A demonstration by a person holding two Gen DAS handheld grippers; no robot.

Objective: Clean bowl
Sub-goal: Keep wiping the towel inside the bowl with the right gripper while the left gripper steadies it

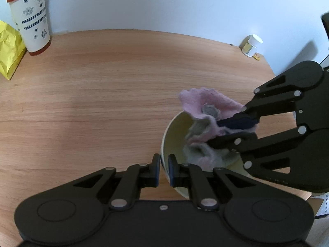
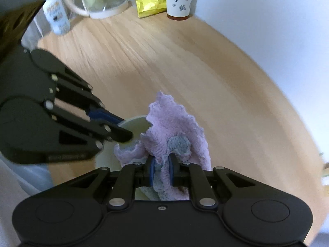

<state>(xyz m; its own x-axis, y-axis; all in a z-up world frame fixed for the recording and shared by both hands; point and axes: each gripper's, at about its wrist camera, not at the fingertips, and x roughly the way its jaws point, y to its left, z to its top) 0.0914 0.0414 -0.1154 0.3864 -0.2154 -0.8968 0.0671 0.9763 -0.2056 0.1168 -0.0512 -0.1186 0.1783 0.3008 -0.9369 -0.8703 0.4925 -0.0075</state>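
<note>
The fingers of the left gripper (image 1: 164,169) clamp the bowl (image 1: 174,131) rim; the right gripper (image 2: 161,171) grasps a pink cloth (image 2: 174,123) inside it.

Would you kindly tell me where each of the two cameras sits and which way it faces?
Left wrist view: sits on the left gripper, looking steeply down along its fingers, shut on the rim of the pale cream bowl; the right gripper enters from the right.
Right wrist view: sits on the right gripper, looking down along its fingers, shut on the fluffy pink-and-grey cloth; the left gripper enters from the left.
Shared: bowl, cloth, round wooden table, red-lidded white patterned cup, crumpled yellow bag.
</note>
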